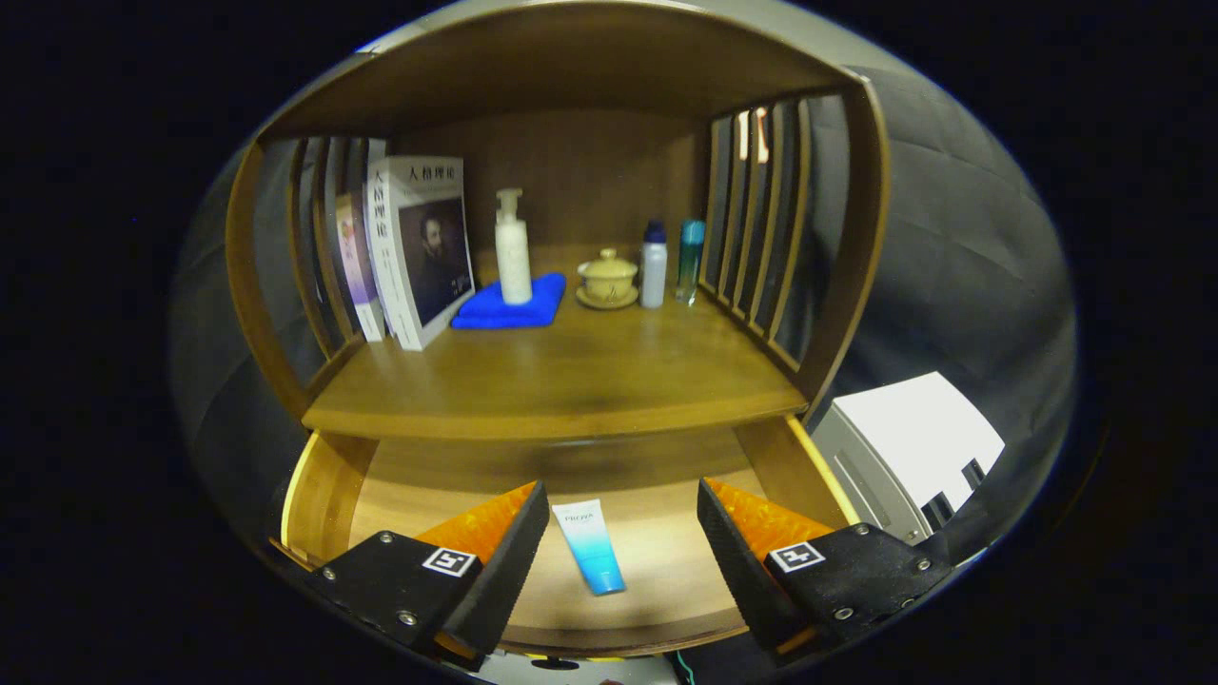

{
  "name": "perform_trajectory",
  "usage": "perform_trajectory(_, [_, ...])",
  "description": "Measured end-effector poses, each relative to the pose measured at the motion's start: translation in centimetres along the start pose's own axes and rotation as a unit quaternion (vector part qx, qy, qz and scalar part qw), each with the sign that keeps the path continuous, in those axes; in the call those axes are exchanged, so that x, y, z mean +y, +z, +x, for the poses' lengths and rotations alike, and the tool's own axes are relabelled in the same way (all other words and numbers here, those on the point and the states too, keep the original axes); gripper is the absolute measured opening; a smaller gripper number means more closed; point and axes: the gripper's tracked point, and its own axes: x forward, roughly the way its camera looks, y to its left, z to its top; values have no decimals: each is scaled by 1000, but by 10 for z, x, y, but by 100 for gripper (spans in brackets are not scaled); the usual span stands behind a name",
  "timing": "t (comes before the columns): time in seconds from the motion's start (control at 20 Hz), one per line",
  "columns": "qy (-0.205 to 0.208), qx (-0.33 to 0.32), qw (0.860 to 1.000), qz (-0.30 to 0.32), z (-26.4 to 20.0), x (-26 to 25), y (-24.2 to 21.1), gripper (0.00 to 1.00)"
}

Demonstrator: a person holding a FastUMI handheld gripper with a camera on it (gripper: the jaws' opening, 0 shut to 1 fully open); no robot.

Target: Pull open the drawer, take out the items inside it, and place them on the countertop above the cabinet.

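Hand-held gripper (623, 533): fingers stood wide apart and held nothing; they hung over the open drawer, pointing into it.
Tube (590, 547): a small white-to-blue tube lay flat on the drawer floor, in the gap between the two fingers, touching neither; its blue end lay nearer the gripper.
Drawer (324, 485): pulled out below the counter, pale wood inside, its side walls showing on both sides beyond the fingers.
Counter (561, 381): brown wood top of the cabinet, just above the drawer, bare across its front part.
Books (409, 252): several stood upright at the counter's back left, leaning against the slatted side.
Blue cloth (514, 304): folded, lying flat just right of the books.
Pump bottle (512, 249): white, upright on the blue cloth.
Lidded cup (607, 278): beige, on a saucer, right of the cloth.
White bottle (653, 266): dark-capped, upright, just beside the cup.
Teal bottle (691, 259): upright, next to the white bottle, near the right slats.
White box (913, 442): stood outside the cabinet, to the right of the drawer.
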Motion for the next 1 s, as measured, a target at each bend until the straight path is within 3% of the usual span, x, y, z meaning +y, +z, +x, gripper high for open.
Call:
perform_trajectory(0.2, [5, 110, 994, -23, 25, 18, -48, 97])
perform_trajectory(0.5, [9, 237, 971, -30, 43, 26, -101, 97])
perform_trajectory(0.8, [5, 290, 957, 2, 54, 19, -128, 97])
perform_trajectory(1.0, [6, 302, 953, 15, 62, 14, -133, 92])
